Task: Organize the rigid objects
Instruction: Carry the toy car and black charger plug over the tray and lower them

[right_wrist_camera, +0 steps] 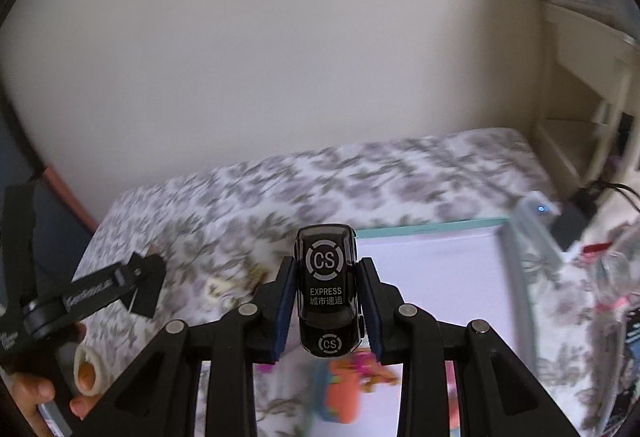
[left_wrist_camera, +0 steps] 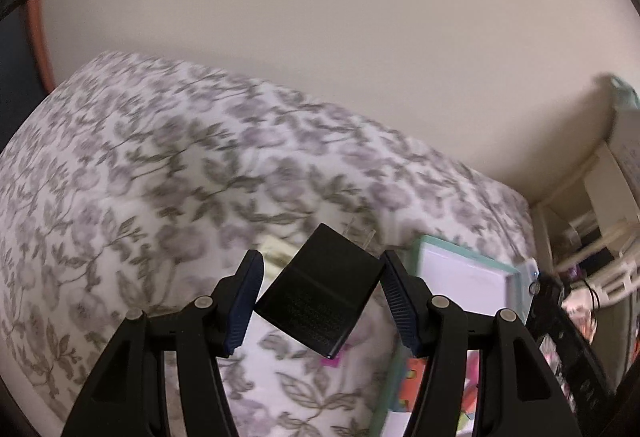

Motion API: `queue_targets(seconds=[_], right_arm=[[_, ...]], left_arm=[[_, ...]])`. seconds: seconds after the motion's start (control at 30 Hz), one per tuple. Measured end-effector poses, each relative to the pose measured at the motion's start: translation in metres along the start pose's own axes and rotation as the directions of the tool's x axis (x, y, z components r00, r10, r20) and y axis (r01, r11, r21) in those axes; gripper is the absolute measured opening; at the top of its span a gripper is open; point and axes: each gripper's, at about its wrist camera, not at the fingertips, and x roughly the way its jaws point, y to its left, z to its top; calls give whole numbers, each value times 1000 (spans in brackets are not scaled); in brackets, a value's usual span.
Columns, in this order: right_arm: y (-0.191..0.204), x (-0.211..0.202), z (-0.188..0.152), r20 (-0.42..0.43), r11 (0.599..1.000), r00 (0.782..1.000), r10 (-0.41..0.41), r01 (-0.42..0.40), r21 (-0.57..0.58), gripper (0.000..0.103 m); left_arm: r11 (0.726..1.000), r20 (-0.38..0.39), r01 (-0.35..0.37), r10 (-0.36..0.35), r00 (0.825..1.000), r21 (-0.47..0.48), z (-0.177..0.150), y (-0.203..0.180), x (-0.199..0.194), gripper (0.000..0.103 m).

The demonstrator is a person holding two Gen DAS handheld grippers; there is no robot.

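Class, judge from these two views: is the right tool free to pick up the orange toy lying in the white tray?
Probably not as things stand. The right tool is already shut on a glossy black toy van, so nothing else fits between its pads. The blurred orange toy lies unobstructed below, in the teal-rimmed white tray.

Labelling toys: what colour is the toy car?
Black with white markings; right wrist view.

Open floral bedspread (left_wrist_camera: 160,177) toward the wall, teal-rimmed tray (right_wrist_camera: 432,229) and cluttered shelving (right_wrist_camera: 580,109) blocking the right
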Motion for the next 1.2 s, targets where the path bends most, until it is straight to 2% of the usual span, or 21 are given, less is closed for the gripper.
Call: queue_targets(seconds=[0.1, 0.27, 0.5, 0.6, 0.77, 0.93, 1.07, 1.2], right_arm=[[-25, -3, 3, 12, 998, 999, -36, 35, 58, 33], [-54, -2, 1, 7, 990, 995, -104, 103, 94, 33], [-77, 4, -5, -2, 977, 984, -179, 178, 114, 33], [-83, 7, -7, -8, 972, 977, -212, 212, 103, 33], [-95, 16, -10, -24, 967, 975, -219, 220, 128, 33], [-105, 24, -13, -42, 961, 974, -223, 227, 156, 33], [-107, 33, -15, -62, 957, 966, -253, 259, 132, 33], [-114, 46, -21, -93, 955, 964, -247, 259, 145, 33]], left_arm=[[996, 21, 49, -51, 998, 74, -7, -27, 5, 62], [975, 2, 147, -149, 989, 166, -23, -70, 17, 62], [954, -56, 232, -225, 973, 193, -41, -107, 39, 62], [949, -65, 230, -221, 973, 217, -49, -121, 49, 62], [946, -97, 221, -203, 974, 238, -58, -137, 65, 62], [944, -114, 224, -202, 973, 241, -61, -144, 72, 62], [942, -125, 209, -182, 975, 263, -65, -150, 79, 62], [943, -140, 190, -157, 978, 273, -69, -152, 90, 62]])
